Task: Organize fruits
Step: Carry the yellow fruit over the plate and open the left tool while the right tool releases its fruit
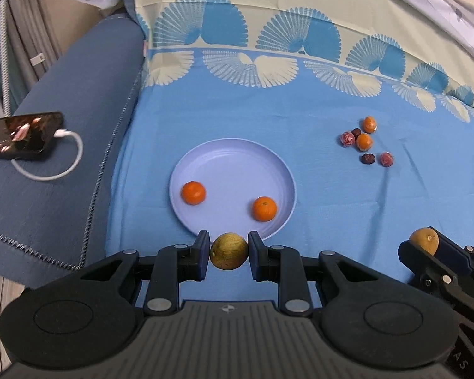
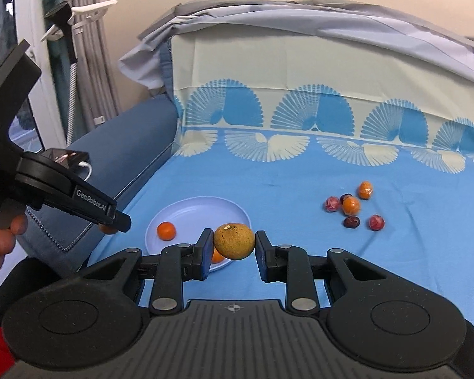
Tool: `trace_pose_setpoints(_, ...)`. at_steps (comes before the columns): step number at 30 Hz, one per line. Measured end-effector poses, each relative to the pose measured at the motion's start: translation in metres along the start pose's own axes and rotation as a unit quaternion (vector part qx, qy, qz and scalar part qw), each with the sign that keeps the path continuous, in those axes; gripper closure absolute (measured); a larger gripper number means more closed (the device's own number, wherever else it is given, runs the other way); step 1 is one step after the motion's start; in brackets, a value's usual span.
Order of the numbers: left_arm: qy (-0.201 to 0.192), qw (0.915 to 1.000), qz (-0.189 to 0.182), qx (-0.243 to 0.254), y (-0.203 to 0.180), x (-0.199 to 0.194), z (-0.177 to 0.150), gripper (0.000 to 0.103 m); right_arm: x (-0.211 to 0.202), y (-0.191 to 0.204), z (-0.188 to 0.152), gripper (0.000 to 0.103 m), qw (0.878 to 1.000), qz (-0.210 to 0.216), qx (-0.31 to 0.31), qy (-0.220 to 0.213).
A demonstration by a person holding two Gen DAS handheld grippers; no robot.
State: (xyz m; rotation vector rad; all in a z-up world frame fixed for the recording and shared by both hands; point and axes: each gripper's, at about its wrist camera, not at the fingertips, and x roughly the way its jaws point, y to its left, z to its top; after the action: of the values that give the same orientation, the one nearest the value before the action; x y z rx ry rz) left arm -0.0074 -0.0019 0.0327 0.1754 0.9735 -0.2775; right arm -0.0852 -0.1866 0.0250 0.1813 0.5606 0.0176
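Observation:
My left gripper [image 1: 229, 251] is shut on a round yellow-brown fruit [image 1: 229, 251], held above the near rim of a lilac plate [image 1: 233, 158]. Two oranges [image 1: 193, 192] [image 1: 264, 208] lie on that plate. My right gripper [image 2: 233, 246] is shut on a second yellow-brown fruit [image 2: 234, 240], raised over the blue cloth near the plate [image 2: 205, 211]; the same fruit [image 1: 423, 240] shows at the right edge of the left wrist view. A cluster of small oranges and dark red fruits [image 1: 364, 142] [image 2: 352, 205] lies on the cloth to the right.
A phone [image 1: 23, 135] with a white cable rests on the dark blue sofa arm [image 1: 79, 94] at the left. A patterned cloth covers the seat and backrest [image 2: 300, 72]. A person's hand [image 2: 0, 246] holds the left gripper's handle.

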Motion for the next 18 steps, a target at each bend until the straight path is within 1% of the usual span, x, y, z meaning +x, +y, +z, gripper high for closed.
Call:
trace_pose_setpoints(9,-0.020,0.9993,0.003,-0.032,0.026,-0.012,-0.008,0.075,0.000,0.018,-0.002,0.073,1.000,-0.001,-0.025,0.009)
trace_pose_setpoints(15,-0.019,0.9988,0.007,-0.043,0.039,-0.010,-0.006,0.075,0.003,0.019,-0.003,0.073,1.000,-0.004,-0.024,0.015)
trace_pose_setpoints(18,-0.017,0.9989,0.001,-0.044,0.040,-0.009,-0.004,0.075,0.005,0.018,-0.003,0.073,1.000,-0.004,-0.022,0.017)
